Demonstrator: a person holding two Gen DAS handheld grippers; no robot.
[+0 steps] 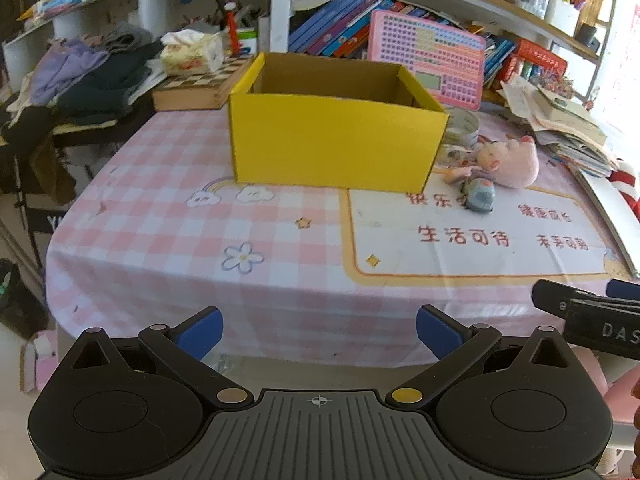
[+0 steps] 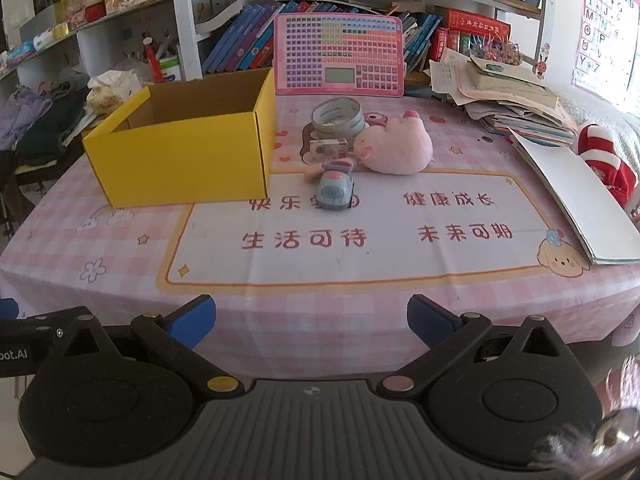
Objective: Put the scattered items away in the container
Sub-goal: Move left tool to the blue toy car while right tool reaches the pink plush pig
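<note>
Nothing is picked yet: both the left gripper [image 1: 319, 330] and right gripper [image 2: 311, 318] gape wide and empty at the bottom of frame, so the next move is probably a reach to the toy car [image 2: 335, 190] at centre, beside the yellow box [image 2: 188, 156].

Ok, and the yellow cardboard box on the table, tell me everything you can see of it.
The yellow cardboard box is rectangular and open-topped, bright yellow outside and plain brown inside. What shows of its interior looks empty; the floor is mostly hidden. It stands upright on the pink checked tablecloth, one corner on the cloth's white printed panel. The small blue-grey toy car and the other items lie beside it, not touching. Neither gripper is near it.
</note>
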